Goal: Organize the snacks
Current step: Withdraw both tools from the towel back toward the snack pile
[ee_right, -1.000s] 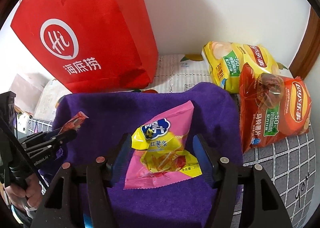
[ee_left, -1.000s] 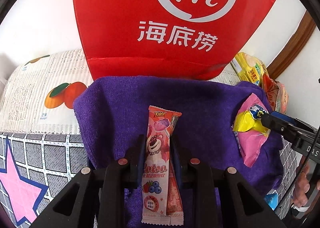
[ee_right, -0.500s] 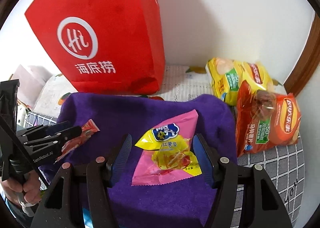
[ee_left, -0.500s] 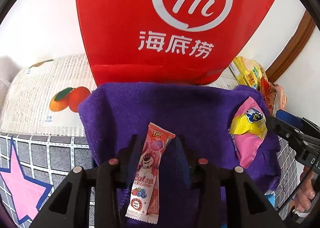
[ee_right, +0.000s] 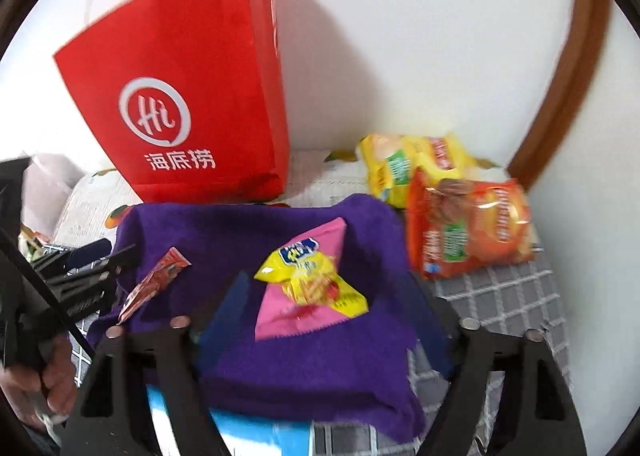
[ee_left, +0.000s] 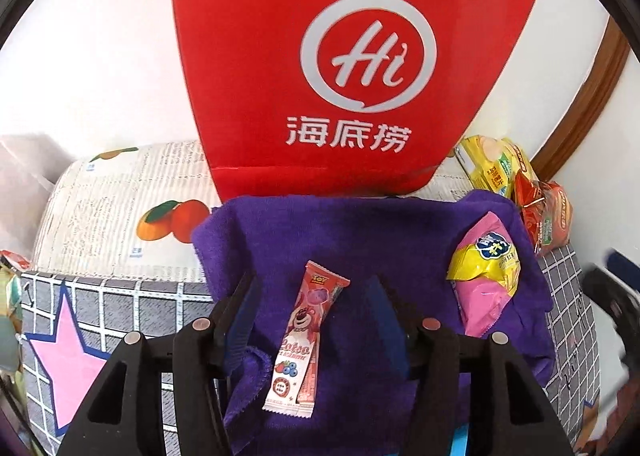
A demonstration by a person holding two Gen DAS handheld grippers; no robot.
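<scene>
A slim pink bear-print snack stick [ee_left: 306, 332] lies on the purple towel [ee_left: 360, 240]. My left gripper [ee_left: 314, 296] hangs above it, its jaws opening, pads clear of the wrapper on both sides. A pink and yellow snack pouch [ee_right: 310, 288] rests on the same towel [ee_right: 248, 348]. Over it my right gripper [ee_right: 332, 320] has its jaws opening, wide of the pouch and not touching it. The pouch [ee_left: 486, 276] also shows at the right of the left wrist view, and the stick [ee_right: 154, 282] at the left of the right wrist view.
A red paper bag [ee_left: 352, 67] stands upright behind the towel against the white wall. Yellow [ee_right: 404, 163] and orange [ee_right: 468, 228] crisp bags lie at the right. A grey checked cloth with a pink star [ee_left: 68, 360] covers the surface. A hand [ee_right: 36, 388] holds the left gripper's handle.
Both grippers let go of their snacks and rose. The stick and the pouch now lie free on the towel, smaller in view. The jaws stand wider than before.
</scene>
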